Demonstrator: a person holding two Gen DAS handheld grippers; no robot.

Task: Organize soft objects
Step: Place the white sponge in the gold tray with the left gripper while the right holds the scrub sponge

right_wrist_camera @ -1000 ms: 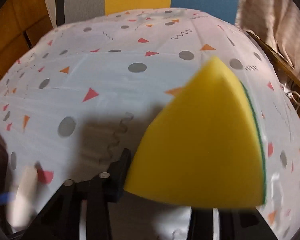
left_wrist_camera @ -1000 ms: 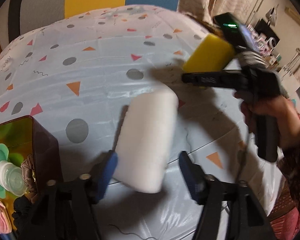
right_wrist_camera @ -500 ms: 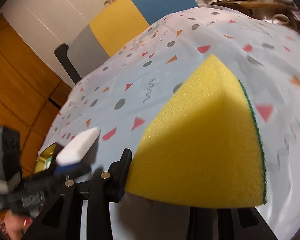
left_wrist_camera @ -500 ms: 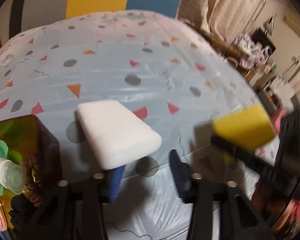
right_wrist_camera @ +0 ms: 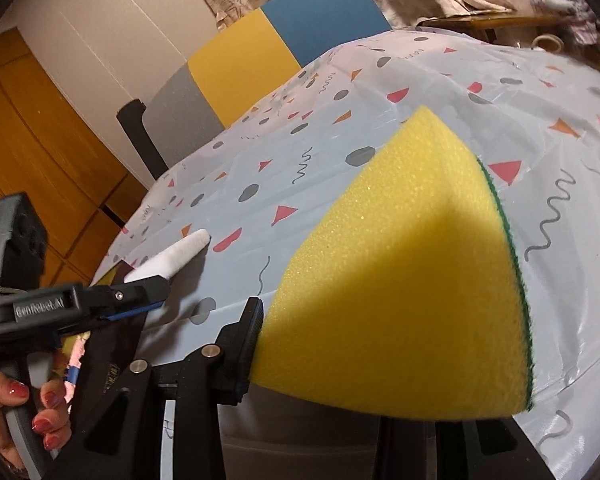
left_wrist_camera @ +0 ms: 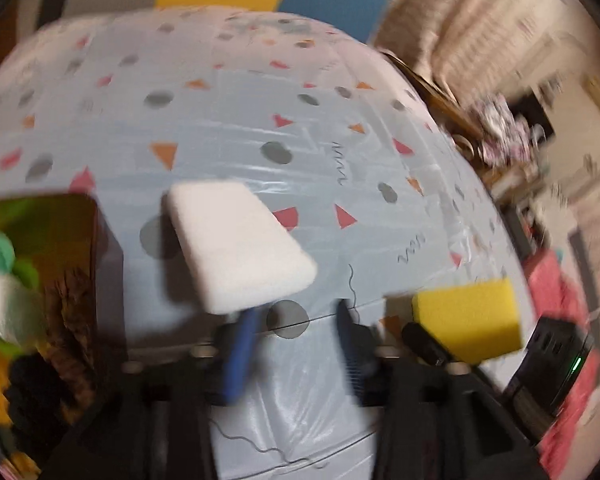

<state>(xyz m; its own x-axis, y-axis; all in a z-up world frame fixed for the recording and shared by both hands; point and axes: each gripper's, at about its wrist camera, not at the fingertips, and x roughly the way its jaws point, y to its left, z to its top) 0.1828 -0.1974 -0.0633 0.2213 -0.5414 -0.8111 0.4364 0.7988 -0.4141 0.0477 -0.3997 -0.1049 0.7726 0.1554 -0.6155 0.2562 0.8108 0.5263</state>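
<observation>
A white sponge (left_wrist_camera: 236, 240) lies flat over my left gripper's left blue finger (left_wrist_camera: 240, 352); the left gripper (left_wrist_camera: 296, 344) has its jaws apart, and the sponge is not between them. The sponge also shows in the right wrist view (right_wrist_camera: 172, 260), above the left gripper (right_wrist_camera: 140, 296). My right gripper (right_wrist_camera: 364, 340) is shut on a yellow sponge with a green scrub side (right_wrist_camera: 404, 280), held above the table. The yellow sponge also shows at the lower right of the left wrist view (left_wrist_camera: 468, 316).
The table has a light blue cloth with dots and triangles (left_wrist_camera: 260, 120). A dark amber bin (left_wrist_camera: 72, 240) at the left holds soft items, among them a green and white one (left_wrist_camera: 0, 280). A chair back (right_wrist_camera: 260, 64) stands behind the table. Room clutter sits at the right.
The white sponge went from between the left jaws to lying across the left finger. The right gripper with the yellow sponge moved from the far right down to the near right of the left gripper.
</observation>
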